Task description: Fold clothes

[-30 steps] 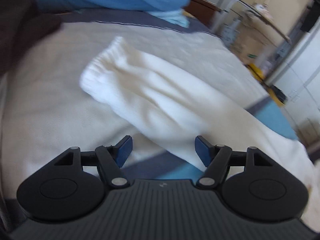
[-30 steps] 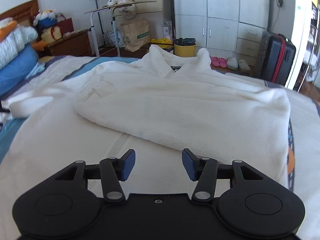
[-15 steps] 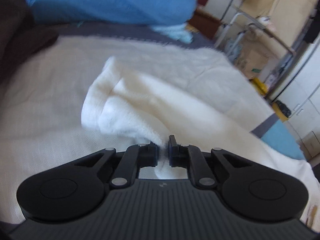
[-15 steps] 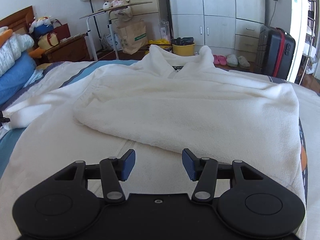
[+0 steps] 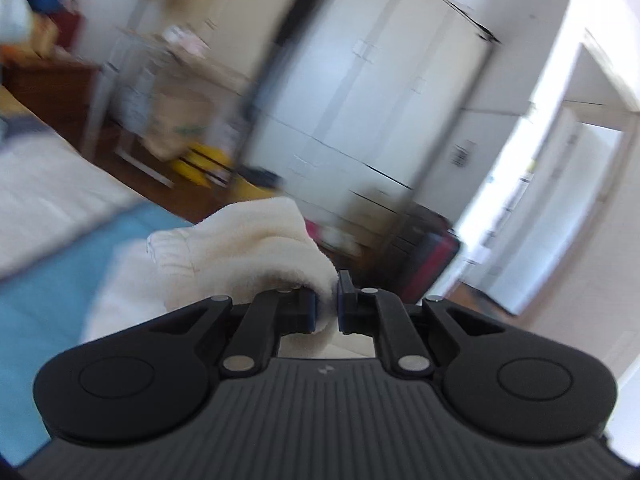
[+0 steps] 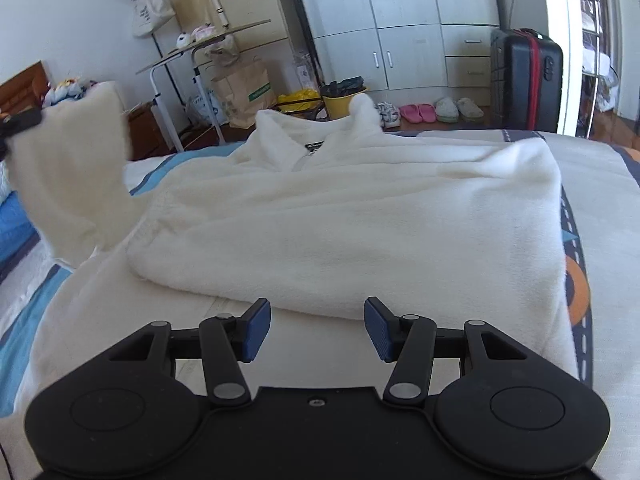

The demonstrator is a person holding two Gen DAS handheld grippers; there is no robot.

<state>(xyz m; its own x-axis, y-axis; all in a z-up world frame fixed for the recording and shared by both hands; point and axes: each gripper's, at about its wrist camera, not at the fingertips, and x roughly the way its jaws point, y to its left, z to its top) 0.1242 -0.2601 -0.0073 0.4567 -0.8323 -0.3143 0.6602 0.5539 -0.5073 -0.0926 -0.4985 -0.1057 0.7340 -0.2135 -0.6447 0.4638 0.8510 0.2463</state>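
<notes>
**Sleeve up on my left, body of the fleece waiting on my right**

On my left, my left gripper (image 5: pixel 327 307) is pinched down narrow on the cuff end of the white fleece sleeve (image 5: pixel 248 248); a fold of pile bulges between the pads. From the right wrist view that sleeve (image 6: pixel 72 168) hangs lifted off the bed (image 6: pixel 600 168), draping down to where it joins the garment. It sags and bunches, so I judge it soft, light and limp: it will follow wherever I carry it but will not hold a line by itself. A grip near the ribbed cuff suits me, since the knit edge is firmer than the plush and less likely to slide out.

Moving right, the fleece pullover (image 6: pixel 340 216) lies flat across the bed, collar toward the wardrobe (image 6: pixel 400 20), its far side already folded in over the chest.

Rightmost, my right gripper (image 6: pixel 316 330) hovers just above the near hem, fingers half spread and empty. For the next fold I would take the thick doubled hem edge.
</notes>
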